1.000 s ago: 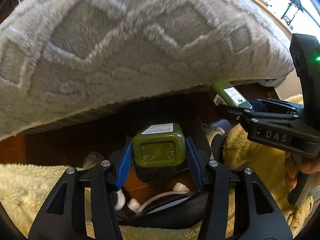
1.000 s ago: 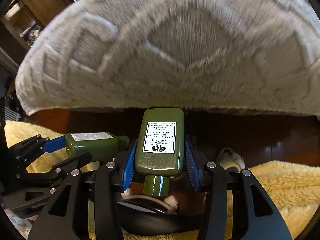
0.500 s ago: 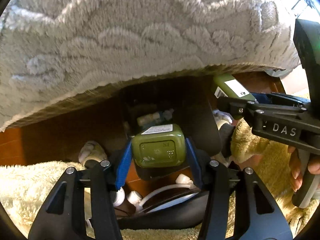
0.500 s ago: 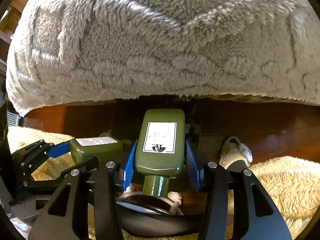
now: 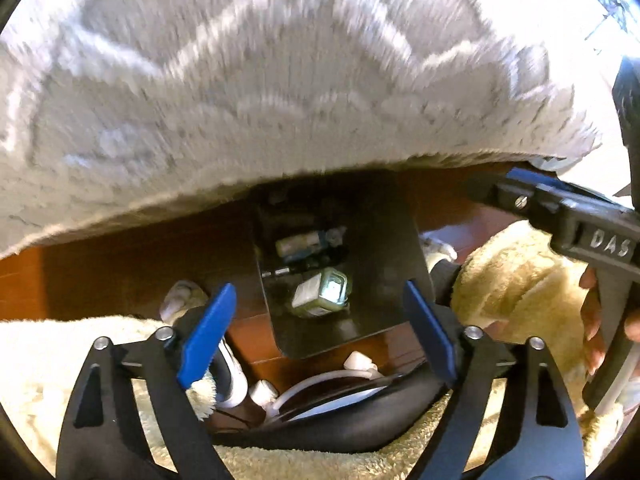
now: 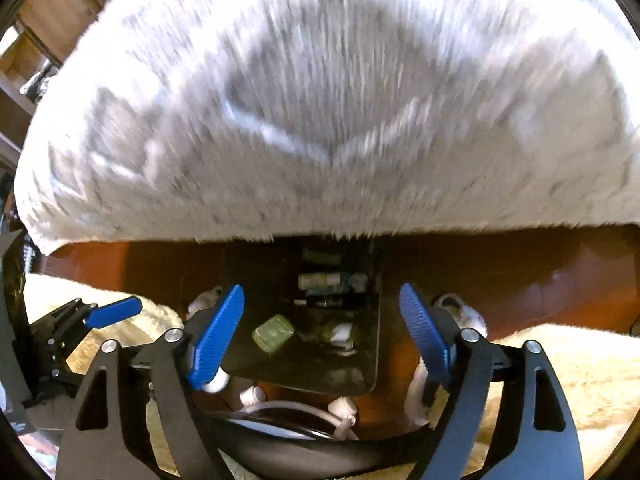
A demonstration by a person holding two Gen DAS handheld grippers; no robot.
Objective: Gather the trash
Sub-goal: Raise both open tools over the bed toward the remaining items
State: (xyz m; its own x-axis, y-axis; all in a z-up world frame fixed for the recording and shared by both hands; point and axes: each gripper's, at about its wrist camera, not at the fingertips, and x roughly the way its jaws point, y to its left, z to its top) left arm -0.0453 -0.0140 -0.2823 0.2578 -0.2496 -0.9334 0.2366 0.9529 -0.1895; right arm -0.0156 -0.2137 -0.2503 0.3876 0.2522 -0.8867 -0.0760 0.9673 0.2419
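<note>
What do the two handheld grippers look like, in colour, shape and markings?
The left gripper and the right gripper look alike: black frames with triangular cut-outs and silver screws, each carrying two flat blue ribbed pads. In the left wrist view, the right gripper's black body shows raised letters "DAS". White cable runs beneath both. No sleeve is visible.

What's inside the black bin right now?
In the black bin: two green bottles, a pale tube and dark clutter. The grey blanket overhangs its far edge, hiding whatever lies there.
</note>
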